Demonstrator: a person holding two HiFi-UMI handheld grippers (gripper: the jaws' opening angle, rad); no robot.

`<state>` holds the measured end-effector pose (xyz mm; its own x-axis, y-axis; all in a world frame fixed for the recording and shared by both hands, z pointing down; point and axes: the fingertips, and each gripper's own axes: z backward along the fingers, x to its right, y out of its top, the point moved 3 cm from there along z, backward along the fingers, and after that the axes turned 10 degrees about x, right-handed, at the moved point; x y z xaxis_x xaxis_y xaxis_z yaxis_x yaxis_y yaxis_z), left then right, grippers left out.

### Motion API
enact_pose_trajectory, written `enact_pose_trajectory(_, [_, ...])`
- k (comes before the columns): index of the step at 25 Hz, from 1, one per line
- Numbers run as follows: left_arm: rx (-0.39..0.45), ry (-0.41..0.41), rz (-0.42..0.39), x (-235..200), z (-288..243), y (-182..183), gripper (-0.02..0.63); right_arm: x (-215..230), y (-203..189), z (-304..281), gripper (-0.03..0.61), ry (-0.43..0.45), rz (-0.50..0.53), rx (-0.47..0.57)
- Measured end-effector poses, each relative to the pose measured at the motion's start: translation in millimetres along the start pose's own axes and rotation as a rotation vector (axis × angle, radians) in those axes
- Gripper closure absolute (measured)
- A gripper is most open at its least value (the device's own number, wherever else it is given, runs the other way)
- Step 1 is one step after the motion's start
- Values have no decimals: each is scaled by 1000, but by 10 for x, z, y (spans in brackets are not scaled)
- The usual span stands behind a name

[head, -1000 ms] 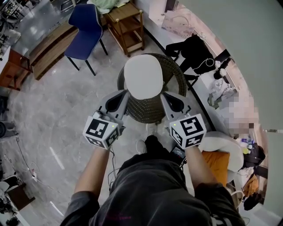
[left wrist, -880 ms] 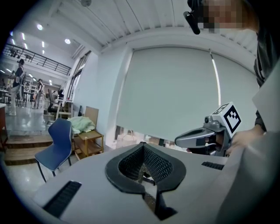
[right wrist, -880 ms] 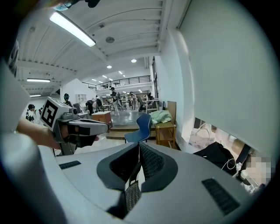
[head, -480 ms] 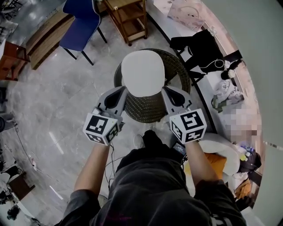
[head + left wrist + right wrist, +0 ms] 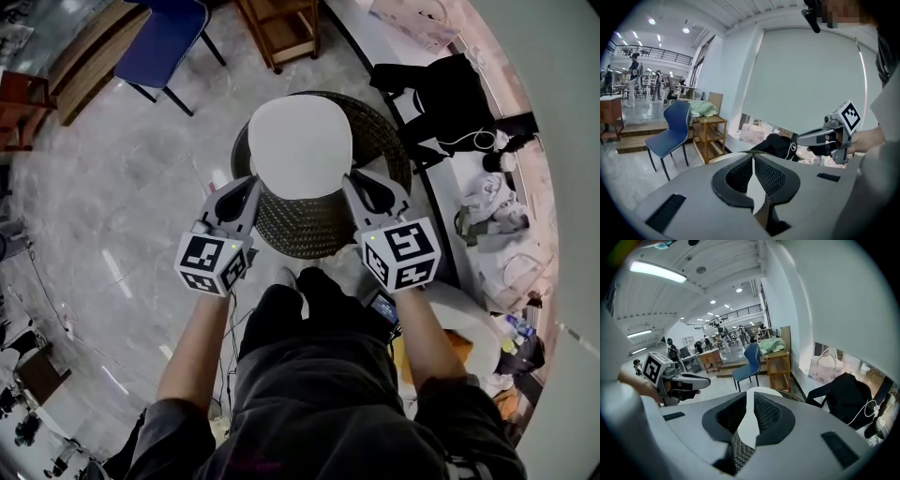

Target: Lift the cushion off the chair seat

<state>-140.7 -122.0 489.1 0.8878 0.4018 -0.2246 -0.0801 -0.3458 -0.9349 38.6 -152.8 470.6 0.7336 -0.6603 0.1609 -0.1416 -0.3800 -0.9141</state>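
Observation:
A round white cushion (image 5: pixel 300 148) lies on the seat of a dark wicker chair (image 5: pixel 305 225) straight in front of me. My left gripper (image 5: pixel 253 184) is shut and empty, its tips by the cushion's near left edge. On the near right edge my right gripper (image 5: pixel 350 182) is likewise shut with nothing in it. Whether either tip touches the cushion I cannot tell. In the left gripper view the closed jaws (image 5: pixel 753 157) point over the cushion (image 5: pixel 755 199), and the right gripper view shows its closed jaws (image 5: pixel 750 393) over the cushion (image 5: pixel 749 425) and wicker (image 5: pixel 740 453).
A blue chair (image 5: pixel 167 39) and a wooden shelf unit (image 5: pixel 281 28) stand beyond the wicker chair. A black garment (image 5: pixel 441 89) lies on a seat at the right near white bags (image 5: pixel 492 202). Wooden benches (image 5: pixel 80 61) are at far left. My legs are just below the chair.
Both grippers have come down and forward together, from in front of the wicker chair to the cushion's two near edges. Their jaws stayed shut.

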Motion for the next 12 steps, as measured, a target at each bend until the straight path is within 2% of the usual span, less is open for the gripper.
enact_pose_trajectory(12, [-109, 59, 59, -414, -457, -878, 494, 442, -890, -550, 561, -14, -38, -129])
